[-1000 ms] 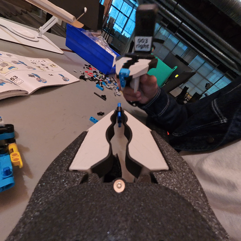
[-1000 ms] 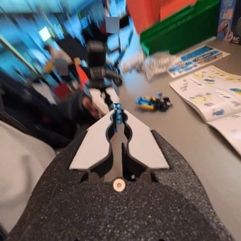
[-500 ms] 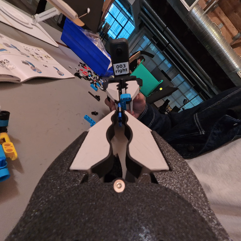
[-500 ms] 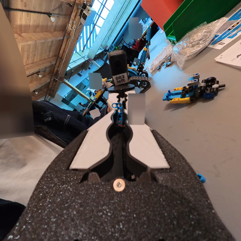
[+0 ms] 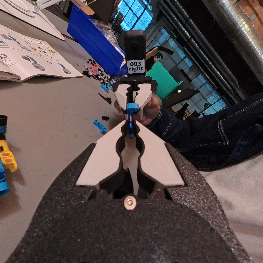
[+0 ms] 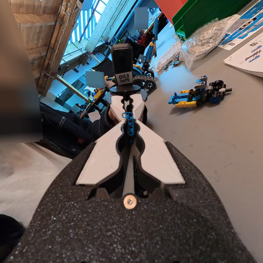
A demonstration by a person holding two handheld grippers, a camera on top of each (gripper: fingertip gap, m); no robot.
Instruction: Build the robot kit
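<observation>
**Grippers now tip to tip**

Closer than a second ago, right gripper (image 5: 133, 109) faces the left gripper (image 5: 130, 126), which pinches a blue pin (image 5: 130, 128).

Right wrist view: right gripper (image 6: 130, 125) clamps a blue perforated beam (image 6: 129, 125); toy vehicle (image 6: 199, 94) on grey table (image 6: 199, 142).

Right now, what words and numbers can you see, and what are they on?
I can't repeat writing, only where it sits.
Left wrist view: white sticker on a black camera.
Right wrist view: white label on another black camera.
Open booklet: printed numbers, small print blurred.
</observation>
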